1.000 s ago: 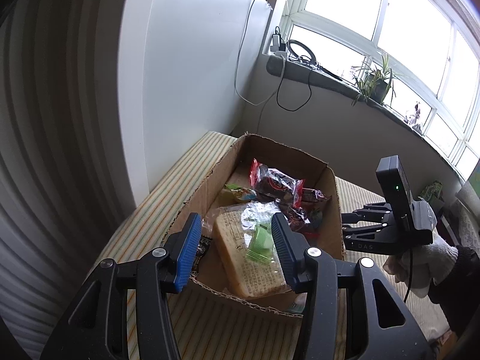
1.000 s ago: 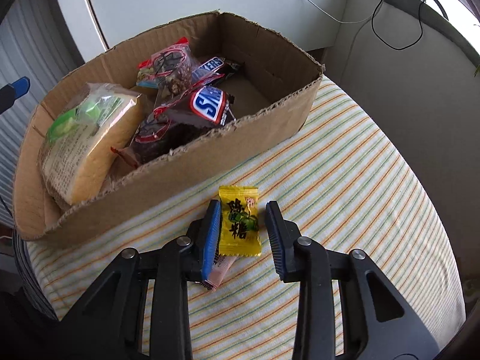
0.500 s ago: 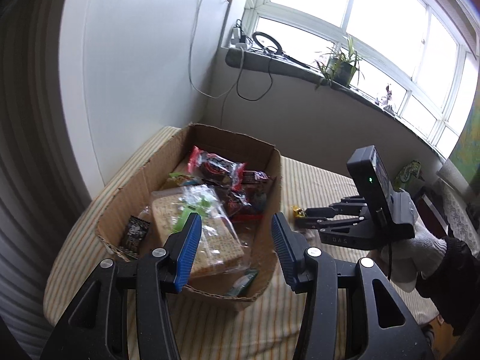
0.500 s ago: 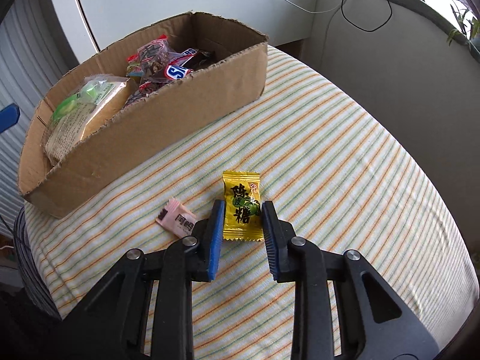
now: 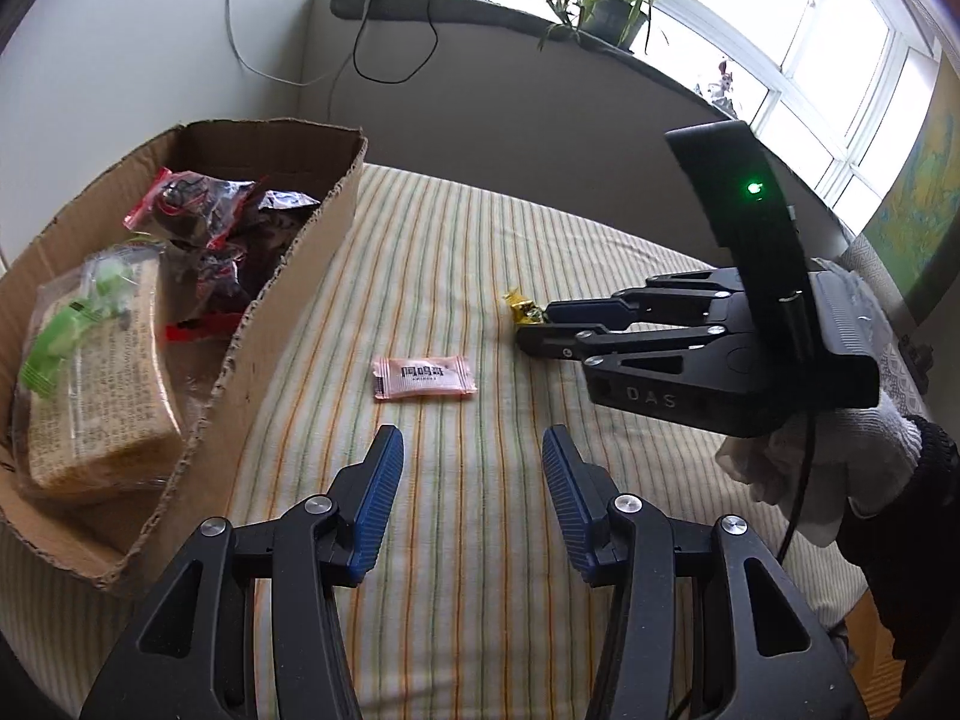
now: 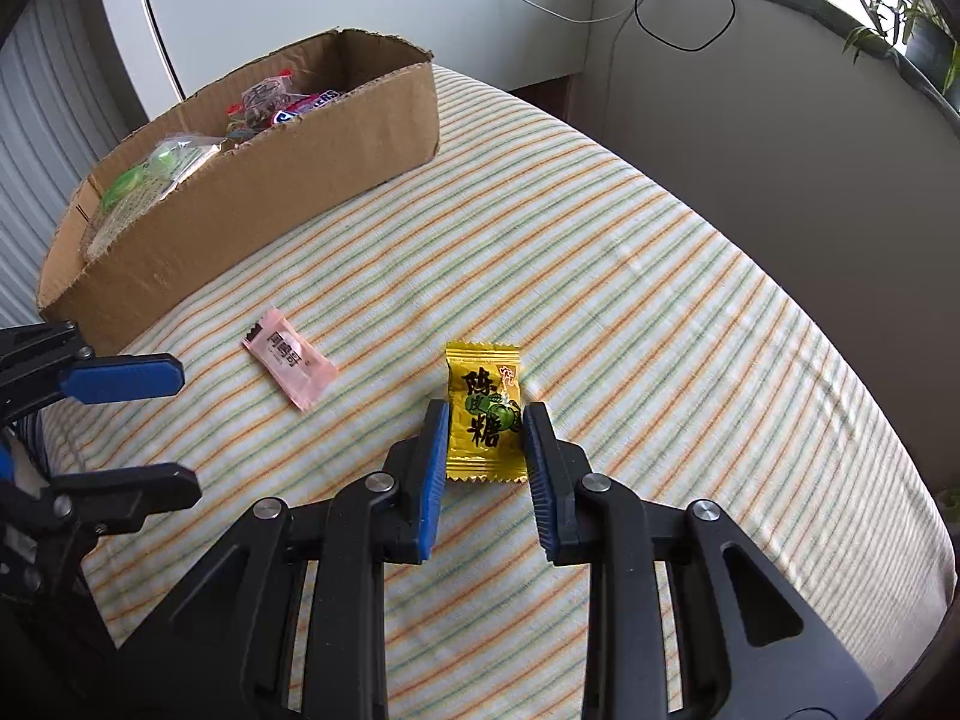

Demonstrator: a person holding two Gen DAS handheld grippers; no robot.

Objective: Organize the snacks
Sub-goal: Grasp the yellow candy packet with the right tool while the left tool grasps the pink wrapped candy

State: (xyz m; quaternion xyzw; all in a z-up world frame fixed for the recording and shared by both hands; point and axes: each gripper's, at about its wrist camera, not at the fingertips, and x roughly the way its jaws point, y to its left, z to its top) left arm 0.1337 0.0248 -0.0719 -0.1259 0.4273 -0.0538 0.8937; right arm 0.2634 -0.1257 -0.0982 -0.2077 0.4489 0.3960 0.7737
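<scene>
A yellow candy packet [image 6: 483, 414] lies on the striped cloth between the fingers of my right gripper [image 6: 485, 450], whose pads sit at its sides; it also shows in the left wrist view [image 5: 523, 307]. A pink candy packet [image 5: 423, 377] lies flat on the cloth ahead of my open, empty left gripper [image 5: 468, 498]; in the right wrist view the pink packet [image 6: 289, 357] is left of the yellow one. A cardboard box [image 5: 288, 276] at the left holds a bread pack [image 5: 96, 372] and several wrapped snacks.
The striped cloth [image 6: 660, 300] covers a rounded surface that drops off at the right and near edges. A white wall and a grey ledge with cables and a potted plant [image 5: 612, 12] stand behind. The box [image 6: 252, 204] sits at the cloth's far left.
Both grippers have pulled back and to the right from the box. The right jaws have narrowed around the yellow packet. The left gripper now faces the pink packet instead of the box.
</scene>
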